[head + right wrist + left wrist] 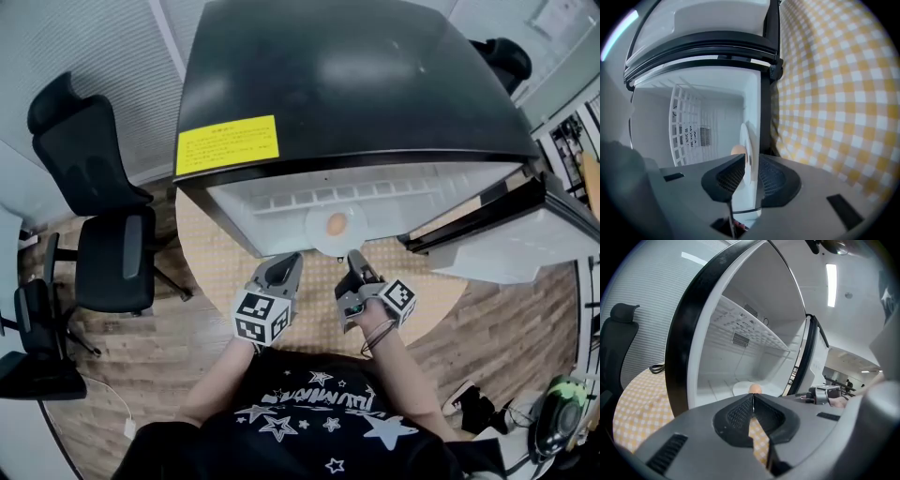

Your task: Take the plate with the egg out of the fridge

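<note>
Because the plate [319,231] with the egg [336,223] sits at the front lip of the open fridge [356,84], you hold your right gripper [749,160] turned sideways, its jaws narrowly straddling the rim edge-on; whether the pads bite, I cannot tell. Your left gripper [284,266] hangs alongside, jaws together, empty.
</note>
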Motion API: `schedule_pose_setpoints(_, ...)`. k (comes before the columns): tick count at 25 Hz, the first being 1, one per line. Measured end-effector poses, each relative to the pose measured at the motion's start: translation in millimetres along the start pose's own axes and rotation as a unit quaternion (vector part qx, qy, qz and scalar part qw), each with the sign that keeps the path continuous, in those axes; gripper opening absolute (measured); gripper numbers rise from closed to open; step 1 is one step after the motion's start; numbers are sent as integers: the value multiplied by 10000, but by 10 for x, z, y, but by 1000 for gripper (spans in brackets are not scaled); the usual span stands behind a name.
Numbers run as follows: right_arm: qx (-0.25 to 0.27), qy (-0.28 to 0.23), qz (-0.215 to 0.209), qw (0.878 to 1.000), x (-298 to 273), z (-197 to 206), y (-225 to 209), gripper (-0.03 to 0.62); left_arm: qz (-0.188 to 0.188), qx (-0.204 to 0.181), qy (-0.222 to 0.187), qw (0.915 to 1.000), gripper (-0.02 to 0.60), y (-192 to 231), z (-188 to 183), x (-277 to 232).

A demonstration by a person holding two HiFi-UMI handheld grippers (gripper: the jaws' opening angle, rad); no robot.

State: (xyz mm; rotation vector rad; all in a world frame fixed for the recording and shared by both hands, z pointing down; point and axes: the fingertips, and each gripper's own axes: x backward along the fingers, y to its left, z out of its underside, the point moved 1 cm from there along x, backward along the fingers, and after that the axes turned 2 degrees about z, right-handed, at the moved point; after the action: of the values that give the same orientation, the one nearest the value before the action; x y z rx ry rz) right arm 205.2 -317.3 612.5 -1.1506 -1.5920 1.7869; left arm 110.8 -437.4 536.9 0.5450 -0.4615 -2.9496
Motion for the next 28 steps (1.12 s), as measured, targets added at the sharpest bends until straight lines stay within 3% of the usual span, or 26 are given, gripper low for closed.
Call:
schedule_pose_setpoints(2,-43,30,-98,9999,-47,13,20,129,24,5,9,10000,9,-1,10,20)
schedule_pose_setpoints(5,145,106,-122,9998,-126,44,68,149,67,-17,30,10000,9,-13,23,49)
schedule_pose_setpoints(8,275,49,-56,9996,-185,33,76,143,74,-46,68,9999,9,5,42,72)
schedule_pose_setpoints(11,337,-9,-58,9994,-189,41,111,89,43,-32,124,9999,9,33,95,104)
schedule_pose_setpoints(18,178,38,-31,9998,-242,50,31,41,-30,-75,179,9998,9,-9,152,184)
schedule_pose_setpoints(28,44,472,-500,9976,76,-18,92,35,-288,-297,274,9988,9,-132,198,258)
